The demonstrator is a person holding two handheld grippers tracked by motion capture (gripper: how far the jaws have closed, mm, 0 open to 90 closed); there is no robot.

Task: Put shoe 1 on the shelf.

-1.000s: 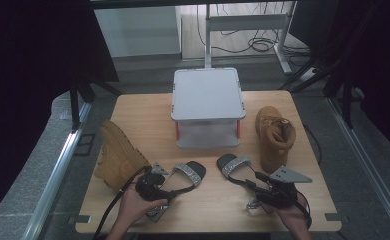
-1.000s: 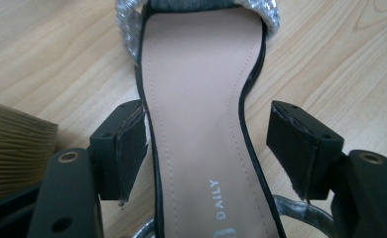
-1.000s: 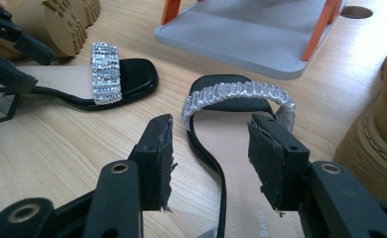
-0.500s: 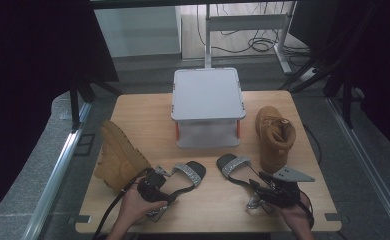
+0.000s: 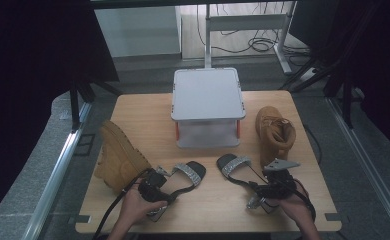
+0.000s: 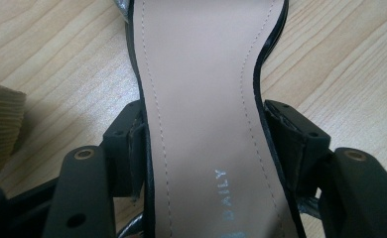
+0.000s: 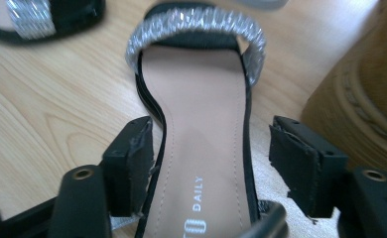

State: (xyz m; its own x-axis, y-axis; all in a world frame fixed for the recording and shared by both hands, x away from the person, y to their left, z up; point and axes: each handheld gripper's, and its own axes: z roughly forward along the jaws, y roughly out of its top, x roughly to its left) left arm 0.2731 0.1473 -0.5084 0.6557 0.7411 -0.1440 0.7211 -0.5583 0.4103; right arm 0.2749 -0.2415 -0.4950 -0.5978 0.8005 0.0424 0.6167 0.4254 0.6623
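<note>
While seen from the high view, two black sandals near the front edge of the wooden table [image 5: 148, 112]: left sandal [image 5: 185, 176] toward the front-left, right sandal [image 5: 238, 170] toward the front-right, toes with glittery straps pointing at the far edge. Left gripper [image 5: 155, 192] down over the heel end of the left sandal, hand wrapped round it; right gripper [image 5: 270, 192] down over the heel end of the right sandal. Tan boot [image 5: 120, 157] lying by the left edge, just beside the left gripper; brown boot [image 5: 275, 132] upright by the right edge; grey lidded box [image 5: 208, 97] at the middle, toward the far edge. Over to the left gripper view: sandal [image 6: 201, 99] insole running straight up between the jaws, both pads pressed against its sides, gripping the waist of the sole; corner of tan boot [image 6: 0, 124] at left. Over to the right gripper view: sandal [image 7: 201, 139] between the jaws too, left pad touching the sole's edge, right pad standing clear of it with table showing between, so spread apart, not clamped; silver strap [image 7: 196, 27] across the toe, brown boot [image 7: 365, 99] close at right.
</note>
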